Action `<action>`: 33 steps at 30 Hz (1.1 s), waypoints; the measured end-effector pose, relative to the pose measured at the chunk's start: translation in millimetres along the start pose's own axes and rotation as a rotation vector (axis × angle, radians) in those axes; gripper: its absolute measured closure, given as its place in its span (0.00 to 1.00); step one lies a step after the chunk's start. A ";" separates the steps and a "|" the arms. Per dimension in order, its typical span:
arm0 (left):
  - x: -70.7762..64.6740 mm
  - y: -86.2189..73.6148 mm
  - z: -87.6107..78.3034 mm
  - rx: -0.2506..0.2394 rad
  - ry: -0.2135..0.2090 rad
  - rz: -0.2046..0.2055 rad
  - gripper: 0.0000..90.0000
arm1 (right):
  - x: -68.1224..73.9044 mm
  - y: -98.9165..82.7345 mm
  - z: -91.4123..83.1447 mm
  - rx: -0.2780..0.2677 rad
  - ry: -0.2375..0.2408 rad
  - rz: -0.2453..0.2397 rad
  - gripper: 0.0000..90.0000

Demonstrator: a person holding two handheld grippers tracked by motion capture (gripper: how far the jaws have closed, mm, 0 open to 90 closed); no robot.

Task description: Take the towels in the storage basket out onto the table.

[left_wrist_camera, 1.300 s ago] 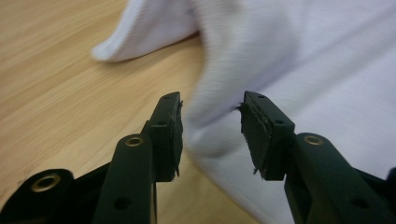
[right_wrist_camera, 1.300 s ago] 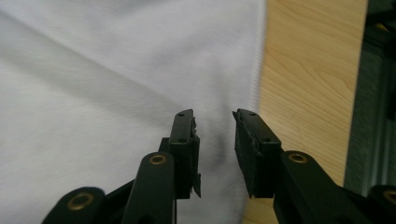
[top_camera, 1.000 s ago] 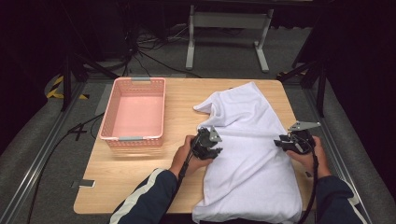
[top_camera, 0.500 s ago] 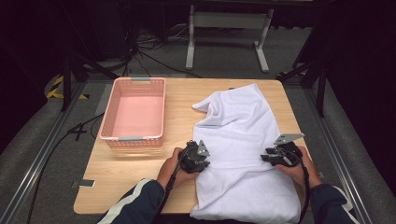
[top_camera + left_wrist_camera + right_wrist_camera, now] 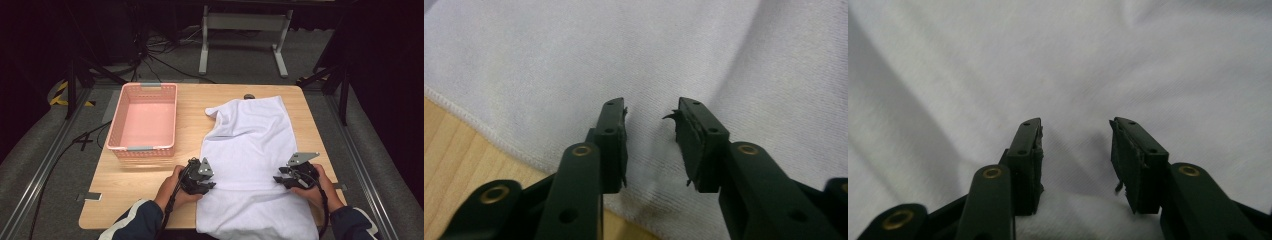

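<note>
1. Left gripper (image 5: 206, 181): jaws are spread, with a clear gap seen in the left gripper view (image 5: 650, 142). They have just been opening. White cloth lies under the gap; nothing is pinched.
2. Right gripper (image 5: 281, 179): jaws are spread too (image 5: 1075, 162), and have just been opening. Cloth bulges up between them at the base, but the pads are not pressed on it.
3. Both grippers are held low at the edges of the white towel (image 5: 252, 150), left one at its left hem, right one at its right side.
4. The towel is laid lengthwise on the right half of the wooden table (image 5: 190, 105), its near end draped over the front edge, its far end rumpled.
5. A pink plastic basket (image 5: 144, 120) is placed left of the towel, apart from it.
</note>
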State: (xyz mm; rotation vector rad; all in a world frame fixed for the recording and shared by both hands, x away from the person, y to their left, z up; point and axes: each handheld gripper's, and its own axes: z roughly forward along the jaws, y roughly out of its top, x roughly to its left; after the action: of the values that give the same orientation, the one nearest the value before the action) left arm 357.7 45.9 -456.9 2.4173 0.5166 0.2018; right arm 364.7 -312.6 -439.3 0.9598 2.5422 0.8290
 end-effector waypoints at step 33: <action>-8.2 -14.8 -0.4 -0.076 -0.026 -0.045 0.66 | -14.6 235.8 154.9 0.006 -0.026 -0.064 0.97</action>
State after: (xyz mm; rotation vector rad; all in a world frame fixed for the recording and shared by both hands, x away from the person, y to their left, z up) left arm 345.5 53.3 -466.0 2.3292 0.5413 0.1675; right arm 565.3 -115.0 -416.4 0.8797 2.5413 0.7857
